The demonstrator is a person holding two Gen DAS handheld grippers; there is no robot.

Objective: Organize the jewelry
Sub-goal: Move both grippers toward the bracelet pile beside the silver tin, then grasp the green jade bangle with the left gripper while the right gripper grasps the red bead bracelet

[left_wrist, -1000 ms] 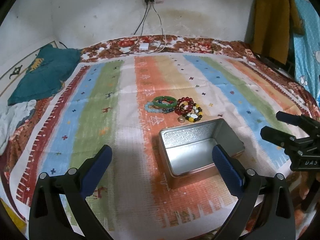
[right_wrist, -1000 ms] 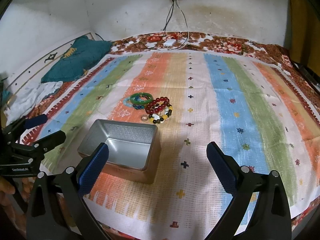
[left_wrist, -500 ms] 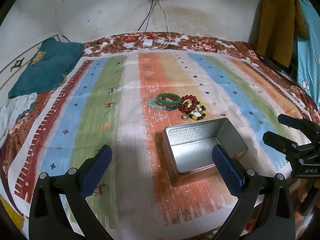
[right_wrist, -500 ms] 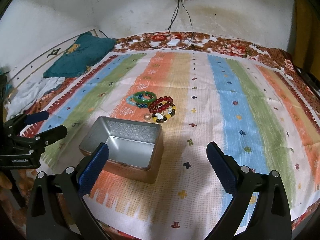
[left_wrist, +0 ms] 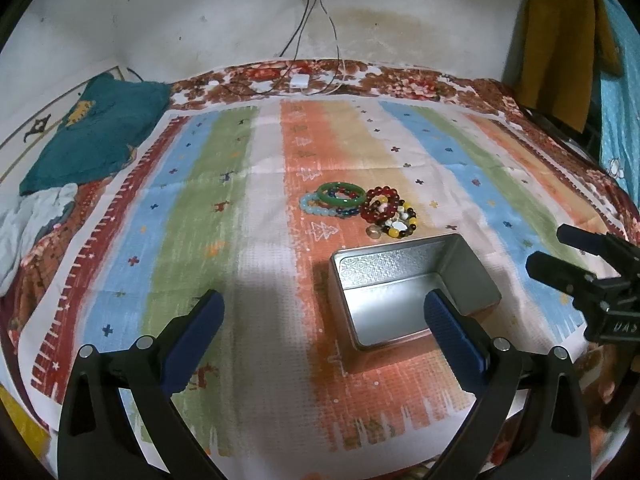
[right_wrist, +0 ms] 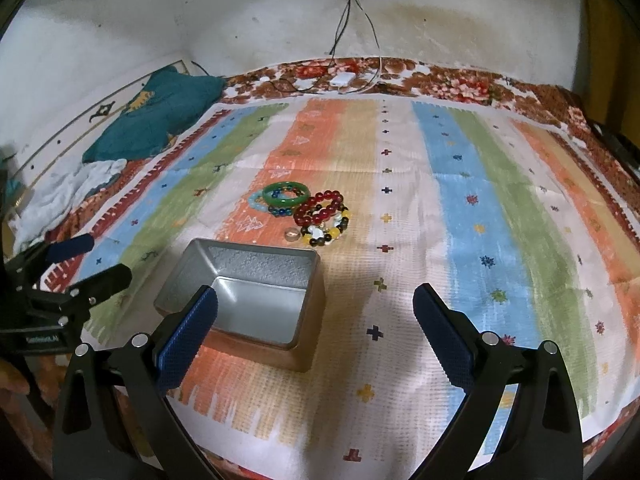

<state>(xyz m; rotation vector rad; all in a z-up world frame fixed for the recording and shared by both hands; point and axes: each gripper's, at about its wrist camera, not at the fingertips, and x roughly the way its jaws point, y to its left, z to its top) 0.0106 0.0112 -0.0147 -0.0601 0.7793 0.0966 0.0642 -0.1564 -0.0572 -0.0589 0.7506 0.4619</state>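
An open, empty metal tin [left_wrist: 412, 288] [right_wrist: 248, 292] sits on a striped cloth. Just beyond it lies a cluster of bracelets: a green bangle [left_wrist: 341, 194] [right_wrist: 286, 195], a pale blue bead bracelet [left_wrist: 316, 207], a red bead bracelet [left_wrist: 380, 203] [right_wrist: 319, 208], a mixed yellow, white and dark bead bracelet [left_wrist: 400, 224] [right_wrist: 326, 232] and a small ring [left_wrist: 374, 231] [right_wrist: 292, 235]. My left gripper [left_wrist: 322, 330] is open and empty, near the tin's front left. My right gripper [right_wrist: 316, 330] is open and empty, near the tin's front right. Each gripper shows in the other's view [left_wrist: 580, 264] [right_wrist: 76, 264].
The striped cloth [left_wrist: 200, 208] covers a floral bedspread. A teal cushion [left_wrist: 100, 132] and white clothes [left_wrist: 36, 216] lie at the left. A charger and cables [left_wrist: 300, 82] lie by the back wall. Clothes hang at the right [left_wrist: 560, 40].
Both cameras have shifted slightly and the scene sits a little lower and more centred in view. Both grippers stay open. The tin and bracelets have not moved.
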